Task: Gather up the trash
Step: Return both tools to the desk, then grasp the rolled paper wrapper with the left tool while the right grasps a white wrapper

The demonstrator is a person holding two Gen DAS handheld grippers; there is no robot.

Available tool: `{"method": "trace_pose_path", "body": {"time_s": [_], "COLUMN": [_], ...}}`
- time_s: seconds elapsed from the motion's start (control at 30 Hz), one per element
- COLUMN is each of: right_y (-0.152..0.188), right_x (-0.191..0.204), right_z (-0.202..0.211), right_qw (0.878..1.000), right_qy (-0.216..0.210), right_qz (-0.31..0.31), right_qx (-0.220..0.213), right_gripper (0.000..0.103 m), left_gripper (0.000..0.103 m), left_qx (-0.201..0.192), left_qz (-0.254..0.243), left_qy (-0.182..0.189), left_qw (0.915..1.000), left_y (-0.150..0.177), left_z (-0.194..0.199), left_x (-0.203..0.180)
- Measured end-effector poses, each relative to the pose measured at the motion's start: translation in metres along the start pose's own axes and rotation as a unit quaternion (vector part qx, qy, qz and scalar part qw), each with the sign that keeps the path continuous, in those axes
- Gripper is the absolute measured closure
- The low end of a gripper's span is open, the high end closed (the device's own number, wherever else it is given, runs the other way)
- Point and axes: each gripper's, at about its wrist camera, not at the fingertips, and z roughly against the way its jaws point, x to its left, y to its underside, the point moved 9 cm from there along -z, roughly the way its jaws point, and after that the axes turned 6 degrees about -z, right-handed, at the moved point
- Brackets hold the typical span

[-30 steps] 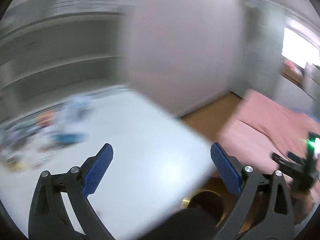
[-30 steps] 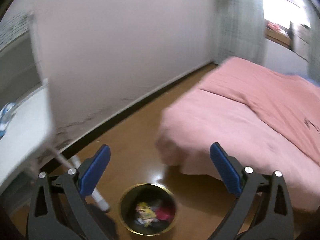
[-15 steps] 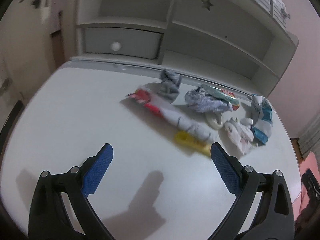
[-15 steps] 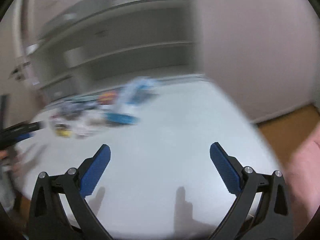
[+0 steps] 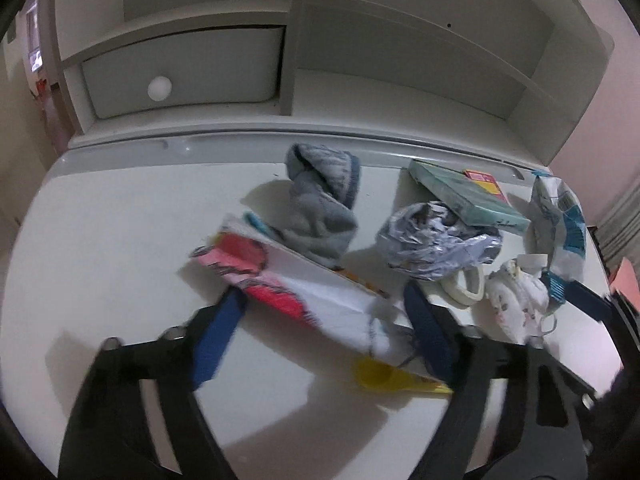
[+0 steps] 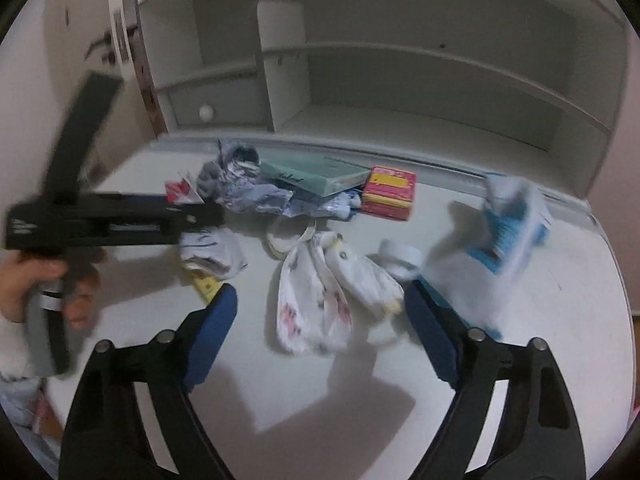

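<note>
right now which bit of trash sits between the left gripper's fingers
The long red-and-white wrapper: it lies between the open left gripper fingers. The crumpled silver wrapper lies beyond them.

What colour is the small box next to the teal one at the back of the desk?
Red-pink with a yellow panel: the small box sits beside the teal box, clearest in the right wrist view.

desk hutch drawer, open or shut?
Shut. The drawer front sits flush inside its hutch compartment in both wrist views, round white knob facing out, no gap or contents showing.

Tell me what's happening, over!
Left gripper open over the long wrapper. Right gripper open around white socks. Nothing grabbed yet.
</note>
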Motion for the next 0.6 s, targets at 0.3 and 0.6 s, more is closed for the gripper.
{"method": "trace_pose_path", "body": {"time_s": [0.3,0.6], "right_y": [0.0,-0.017], "right_x": [0.004,0.009], "right_z": [-0.025,0.015], "right_qw": [0.999,0.999], "right_qy": [0.011,-0.003], "right_qz": [-0.008,-0.026], "right_qx": [0.036,-0.018], "right_gripper": [0.082,0.084], "left_gripper": [0.094,0.099], "left_qx": [-0.02,-0.059], "left_qz": [0.023,0.03], "left_qy": [0.04,0.017], "left_qw": [0.9987,0.9977], "left_y": [0.008,0.008], "left_z": [0.013,0.067], "left_x": [0.017,0.042]}}
